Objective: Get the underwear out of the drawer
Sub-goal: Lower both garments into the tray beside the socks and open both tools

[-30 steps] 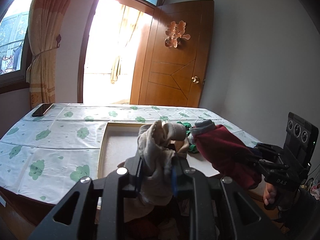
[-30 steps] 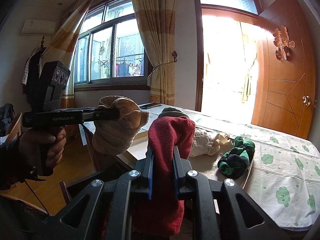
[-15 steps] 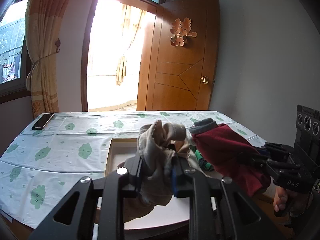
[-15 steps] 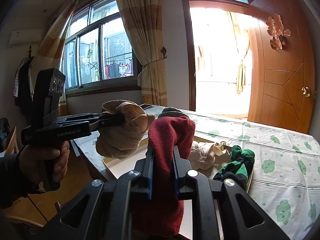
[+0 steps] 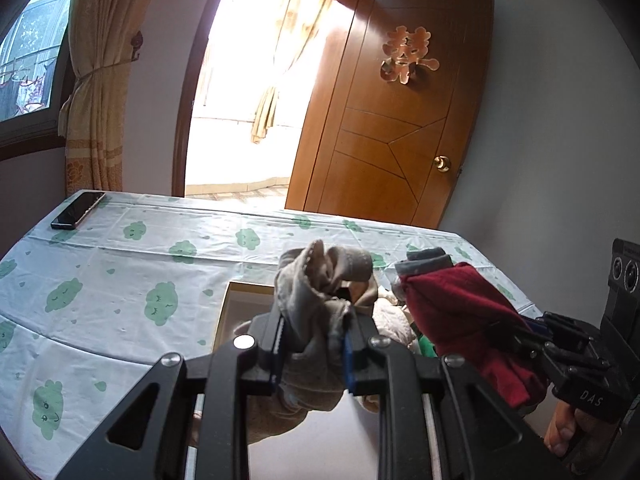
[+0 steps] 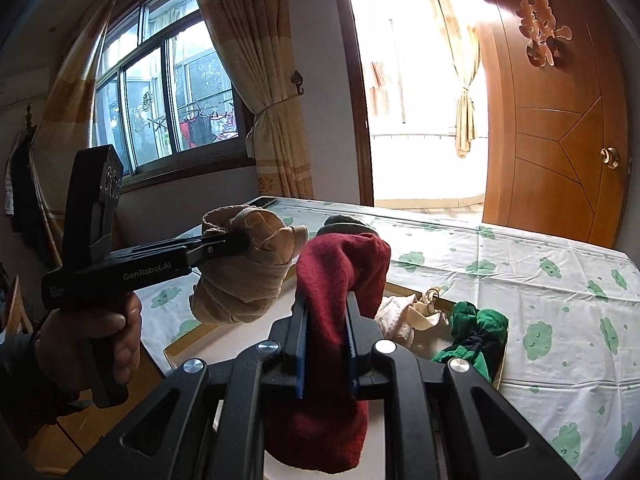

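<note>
Left claw [image 5: 312,352]: pinching the beige underwear [image 5: 320,300], which bulges above the fingers and hangs below them.
Right claw [image 6: 324,348]: clamped on the red underwear [image 6: 340,272]; its long axis runs up and down through the grip.
Landmark: shallow tray [image 6: 502,354] on the counter [image 6: 540,280], holding a cream bundle [image 6: 396,312] and a green bundle [image 6: 476,328].
Key relation: both garments hang above the tray's near end, the red one to the right of the beige one, close beside it and nearer the bundles.
Drawer: not visible.
Judgement: the next move looks like lowering both onto the tray's bare near part.
</note>
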